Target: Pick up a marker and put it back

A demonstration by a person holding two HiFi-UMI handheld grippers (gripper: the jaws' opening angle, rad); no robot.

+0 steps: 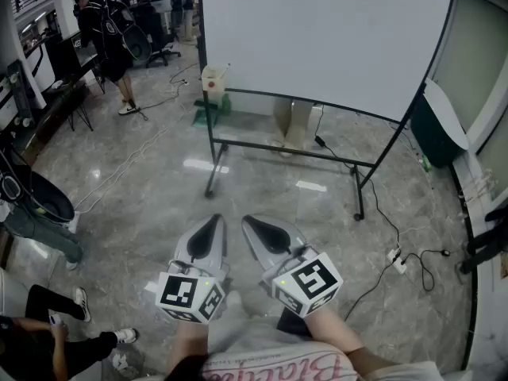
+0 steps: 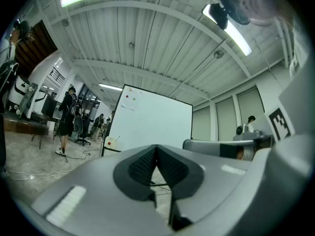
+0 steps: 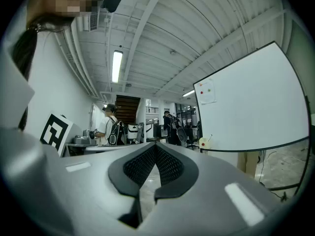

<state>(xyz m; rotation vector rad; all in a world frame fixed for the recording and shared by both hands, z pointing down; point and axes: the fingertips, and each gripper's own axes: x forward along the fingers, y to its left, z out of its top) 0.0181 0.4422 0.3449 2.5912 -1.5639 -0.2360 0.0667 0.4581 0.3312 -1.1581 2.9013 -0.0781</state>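
Observation:
A big whiteboard [image 1: 317, 34] on a black wheeled stand rises ahead of me. A small cream box [image 1: 213, 78] hangs at the left end of its rail, with a thin stick-like thing poking out; no marker can be made out for sure. My left gripper [image 1: 208, 230] and right gripper [image 1: 264, 230] are held low, close to my body and side by side, well short of the board. Both are shut, pads meeting, with nothing between them. The left gripper view shows the left gripper [image 2: 156, 150], the whiteboard [image 2: 152, 122] and the box [image 2: 112, 142]. The right gripper view shows the right gripper [image 3: 155, 149], the whiteboard [image 3: 251, 112] and the box [image 3: 204, 142].
Cables run across the marble floor to a power strip [image 1: 397, 260]. One person stands at the back left [image 1: 107, 30] and another sits at the lower left [image 1: 48, 332]. A green object [image 1: 213, 109] lies by the stand's left leg. A dark bin [image 1: 432, 129] stands to the right.

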